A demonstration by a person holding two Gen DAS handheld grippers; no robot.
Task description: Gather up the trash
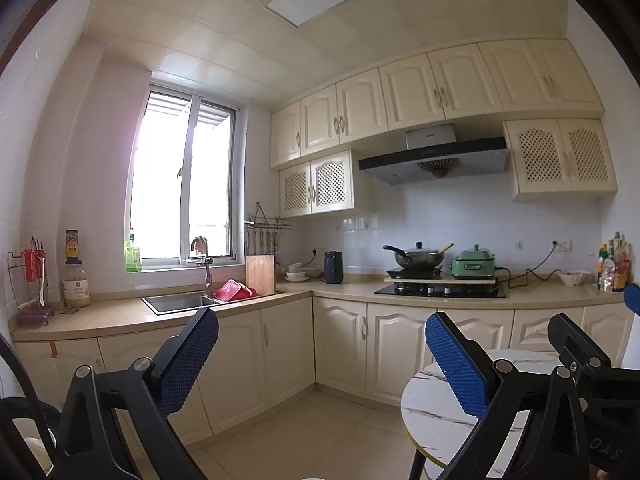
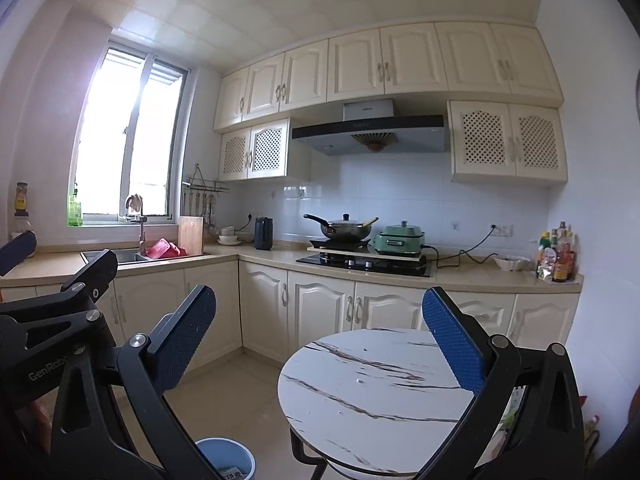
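We read this as the start: both tools raised, nothing collected. Left gripper (image 1: pixel 320 356) fingers spread wide, empty; right gripper (image 2: pixel 320 336) likewise spread, empty. No loose trash is identifiable on the round marble table (image 2: pixel 360 408) at lower centre. Blue bin (image 2: pixel 228 458) sits at bottom edge, left of table; it holds some paper. Locating trash remains.

Side-by-side wrist views toward shared stove (image 1: pixel 440 290)
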